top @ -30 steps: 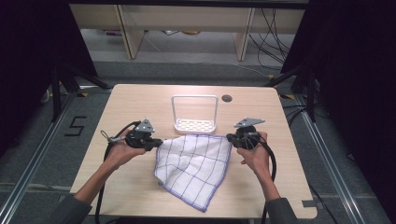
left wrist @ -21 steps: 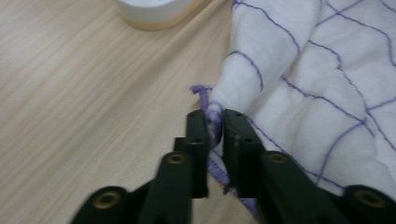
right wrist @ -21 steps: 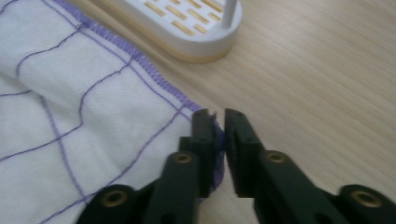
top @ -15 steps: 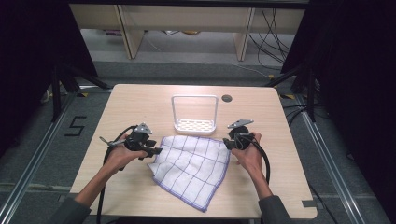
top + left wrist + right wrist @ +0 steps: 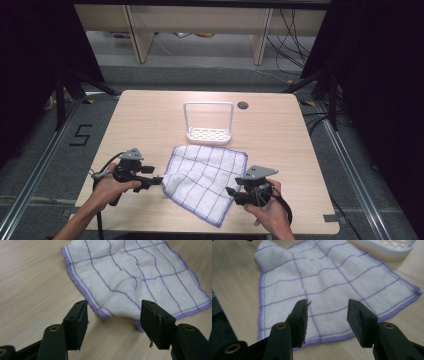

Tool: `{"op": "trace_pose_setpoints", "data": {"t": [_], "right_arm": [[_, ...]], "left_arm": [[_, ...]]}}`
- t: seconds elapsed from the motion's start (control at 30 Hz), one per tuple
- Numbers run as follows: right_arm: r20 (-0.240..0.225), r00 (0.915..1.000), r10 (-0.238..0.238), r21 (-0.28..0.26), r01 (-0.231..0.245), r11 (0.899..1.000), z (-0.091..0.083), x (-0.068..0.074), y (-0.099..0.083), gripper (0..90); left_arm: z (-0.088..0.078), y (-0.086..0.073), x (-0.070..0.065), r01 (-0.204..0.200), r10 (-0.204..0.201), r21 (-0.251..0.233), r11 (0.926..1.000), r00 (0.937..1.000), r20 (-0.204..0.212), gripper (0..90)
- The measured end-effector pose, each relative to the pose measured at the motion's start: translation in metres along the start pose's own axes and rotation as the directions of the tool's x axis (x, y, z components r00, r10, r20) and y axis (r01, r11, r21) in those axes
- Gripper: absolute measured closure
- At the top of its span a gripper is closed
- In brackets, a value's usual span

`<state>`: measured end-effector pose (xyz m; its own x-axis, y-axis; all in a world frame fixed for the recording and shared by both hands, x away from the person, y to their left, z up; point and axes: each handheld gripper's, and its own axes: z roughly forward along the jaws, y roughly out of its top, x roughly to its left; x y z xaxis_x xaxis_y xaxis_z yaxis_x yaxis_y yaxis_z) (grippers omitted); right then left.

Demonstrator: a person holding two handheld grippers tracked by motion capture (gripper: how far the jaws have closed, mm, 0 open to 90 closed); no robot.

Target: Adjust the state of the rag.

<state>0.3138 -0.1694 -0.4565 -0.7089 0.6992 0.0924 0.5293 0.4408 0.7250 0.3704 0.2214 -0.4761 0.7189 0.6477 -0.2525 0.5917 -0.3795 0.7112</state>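
Cloth: white dishcloth (image 5: 205, 180) with purple grid lines and purple hem lay flat, slightly rumpled, on the near middle of the wooden table (image 5: 280, 135), between the two grippers.
Left gripper: left gripper (image 5: 159, 180) sat at the cloth's left edge, held low over the table by the person's left hand (image 5: 107, 187); in the left gripper view (image 5: 113, 315) its jaws stood well apart, having just been opening, with a raised fold of the hem lying between them and neither pad pressing on it.
Right gripper: right gripper (image 5: 230, 191) sat at the cloth's near right edge in the right hand (image 5: 270, 212); in the right gripper view (image 5: 327, 312) its jaws were spread, having just been opening, above the cloth's hem and gripping nothing.
Rack: white plastic rack (image 5: 208, 122) with a slotted base stood upright just beyond the cloth's far edge.
Grommet: dark cable hole (image 5: 243, 105) lay near the table's far edge, right of the rack.
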Motion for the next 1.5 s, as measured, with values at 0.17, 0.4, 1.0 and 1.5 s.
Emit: {"op": "trace_pose_setpoints", "data": {"t": [0.17,0.4,1.0,1.5], "right_arm": [[-0.029,0.9987,-0.041,0.024,0.042,0.999,0.001,0.022,-0.011,52.1],[-0.071,0.9968,-0.038,0.078,0.043,0.996,0.012,0.04,-0.028,53.4],[-0.071,0.9826,-0.172,0.151,0.181,0.972,0.032,0.056,-0.039,81.0],[-0.007,0.9907,-0.136,0.096,0.136,0.986,-0.024,0.015,-0.05,87.0]], "left_arm": [[-0.001,-0.013,-0.004,0.021,-0.021,0.009,0.9997,0.9997,0.013,39.8],[0.008,-0.015,-0.002,0.053,-0.053,-0.019,0.9984,0.9985,0.014,44.3],[0.017,-0.009,-0.006,-0.092,0.091,-0.021,0.9955,0.9953,-0.033,86.8],[-0.009,-0.029,-0.051,-0.226,0.224,0.003,0.9742,0.9675,0.118,88.0]]}}
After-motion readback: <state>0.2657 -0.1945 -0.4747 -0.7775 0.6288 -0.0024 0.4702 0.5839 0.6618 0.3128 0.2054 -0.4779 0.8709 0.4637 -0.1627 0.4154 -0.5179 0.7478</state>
